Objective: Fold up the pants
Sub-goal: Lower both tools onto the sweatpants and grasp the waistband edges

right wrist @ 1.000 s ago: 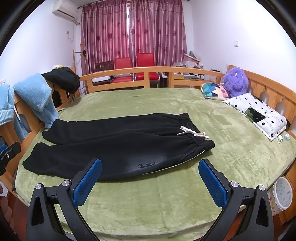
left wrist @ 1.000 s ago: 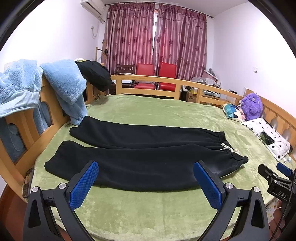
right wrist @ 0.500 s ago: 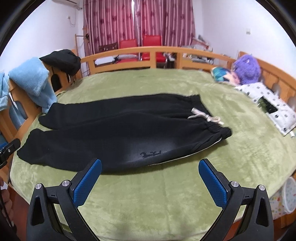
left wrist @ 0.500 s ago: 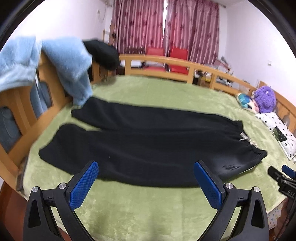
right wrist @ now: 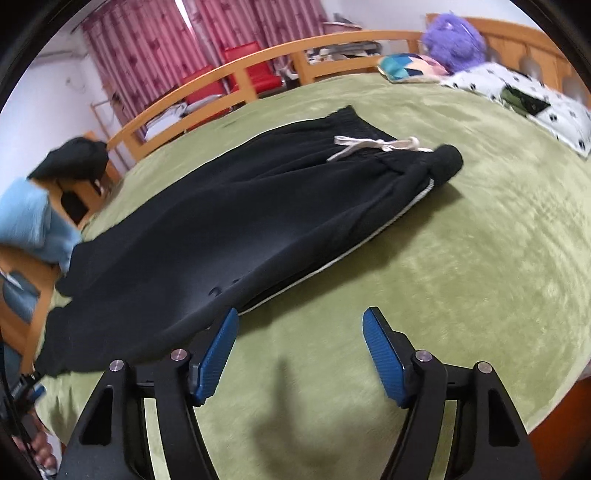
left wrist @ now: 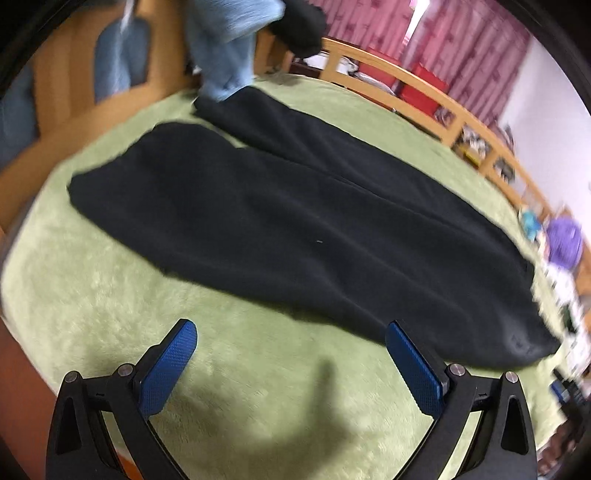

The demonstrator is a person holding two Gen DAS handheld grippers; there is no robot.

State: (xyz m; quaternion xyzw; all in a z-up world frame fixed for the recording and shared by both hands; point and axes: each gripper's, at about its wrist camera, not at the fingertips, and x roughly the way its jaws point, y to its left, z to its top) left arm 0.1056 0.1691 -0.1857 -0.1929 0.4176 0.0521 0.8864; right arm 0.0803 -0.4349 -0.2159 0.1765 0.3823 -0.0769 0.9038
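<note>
Black pants [left wrist: 295, 221] lie flat across the green blanket, legs toward the left, waistband with a white drawstring [right wrist: 373, 146] toward the right. My left gripper [left wrist: 291, 334] hovers open just short of the near edge of the near leg, with only blanket between its blue pads. My right gripper [right wrist: 299, 319] hangs low over the blanket by the pants' [right wrist: 229, 229] near hem with the white stripe; its jaws are closing and nothing is between them. Its left fingertip [right wrist: 221, 339] sits at the fabric's edge.
The green blanket [left wrist: 258, 387] covers a bed with a wooden rail [right wrist: 236, 74] around it. Light blue towels [left wrist: 229, 40] and a dark garment [right wrist: 74, 162] hang on the left rail. A purple plush toy [right wrist: 454, 33] and spotted pillow [right wrist: 517, 96] lie at the right.
Both grippers have dropped down and moved closer to the pants' near edge, rolling as they went. The right gripper's jaws have narrowed; the left stays wide.
</note>
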